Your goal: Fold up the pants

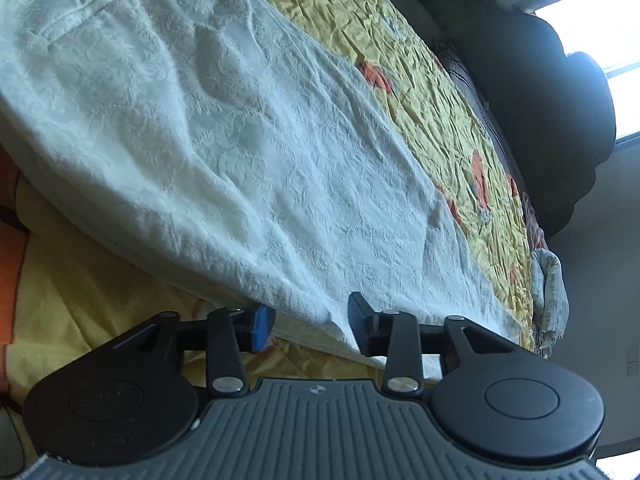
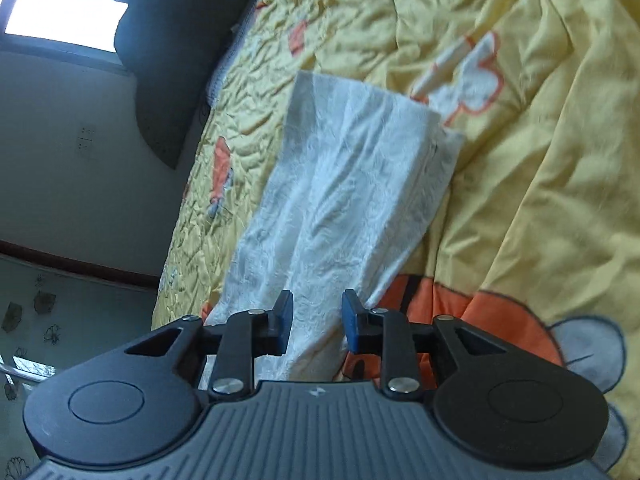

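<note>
The white textured pants lie spread on a yellow bedspread. In the left wrist view they fill most of the frame, with a seam at the top left. My left gripper is open at the near edge of the cloth, its fingers on either side of that edge. In the right wrist view a pant leg runs away from me to its hem at the far end. My right gripper is open, with the near end of the leg lying between its fingers.
The yellow bedspread has orange and white cartoon prints and is rumpled on the right. A dark headboard and a bright window lie beyond the bed. The floor is at the bed's left side.
</note>
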